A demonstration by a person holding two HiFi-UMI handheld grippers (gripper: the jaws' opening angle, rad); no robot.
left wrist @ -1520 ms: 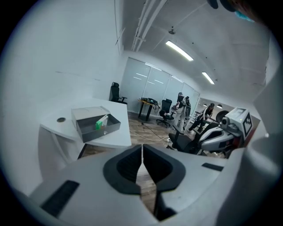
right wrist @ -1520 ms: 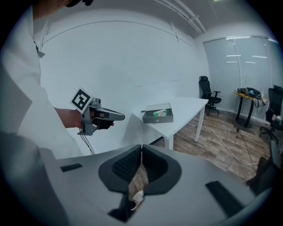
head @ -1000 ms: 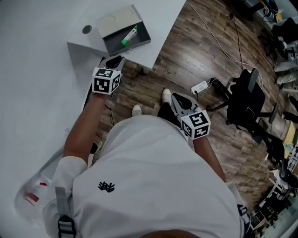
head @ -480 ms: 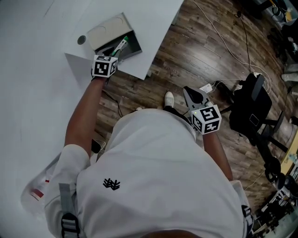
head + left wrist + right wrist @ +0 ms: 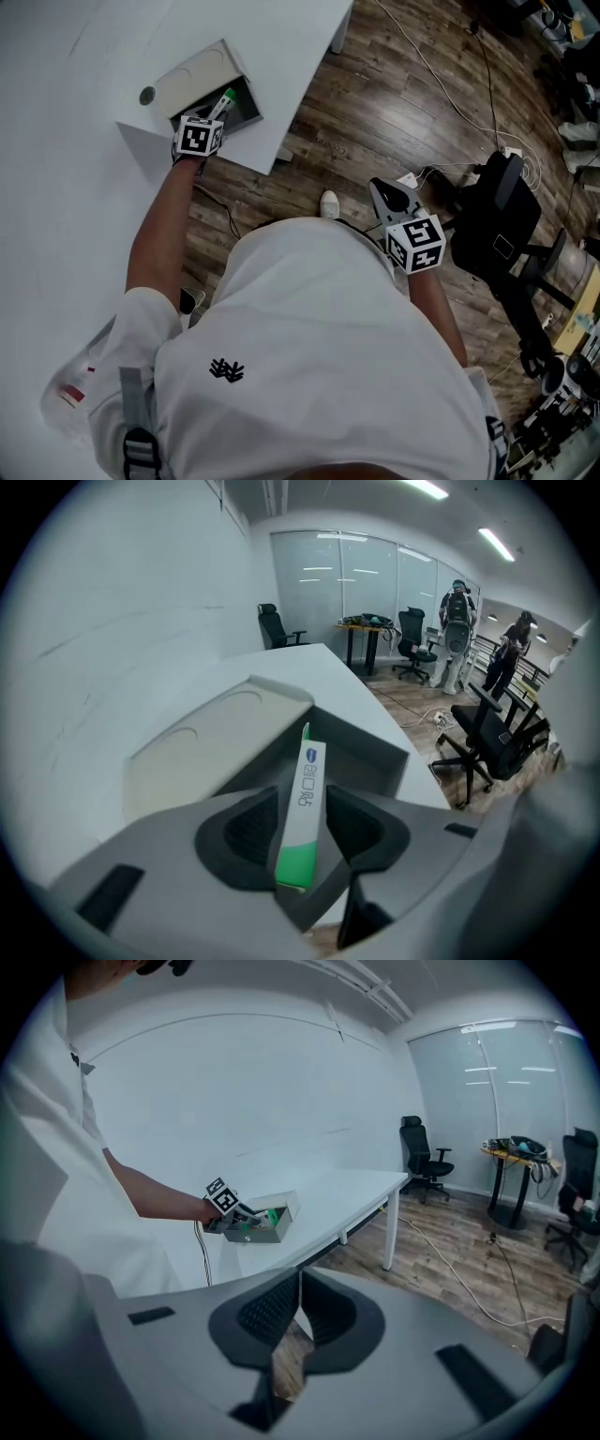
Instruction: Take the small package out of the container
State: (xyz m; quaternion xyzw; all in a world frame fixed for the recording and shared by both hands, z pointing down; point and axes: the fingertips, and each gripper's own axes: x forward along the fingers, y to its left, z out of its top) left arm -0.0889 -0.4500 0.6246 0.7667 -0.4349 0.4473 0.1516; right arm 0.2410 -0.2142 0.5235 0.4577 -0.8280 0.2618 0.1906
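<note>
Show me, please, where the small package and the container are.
small package (image 5: 302, 803), left gripper view, on the white middle of its front face.
container (image 5: 366, 761), left gripper view, on its grey inner wall.

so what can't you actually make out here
Container interior, head view: mostly covered by the left hand-held gripper.
Container floor under the small package, left gripper view: hidden behind the gripper's body.
Package print: too blurred to read.
Round item on the table, head view: too small to identify.

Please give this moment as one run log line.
left gripper: jaws just opening, small package between them, ungripped | right gripper: shut, empty | small package: in container
</note>
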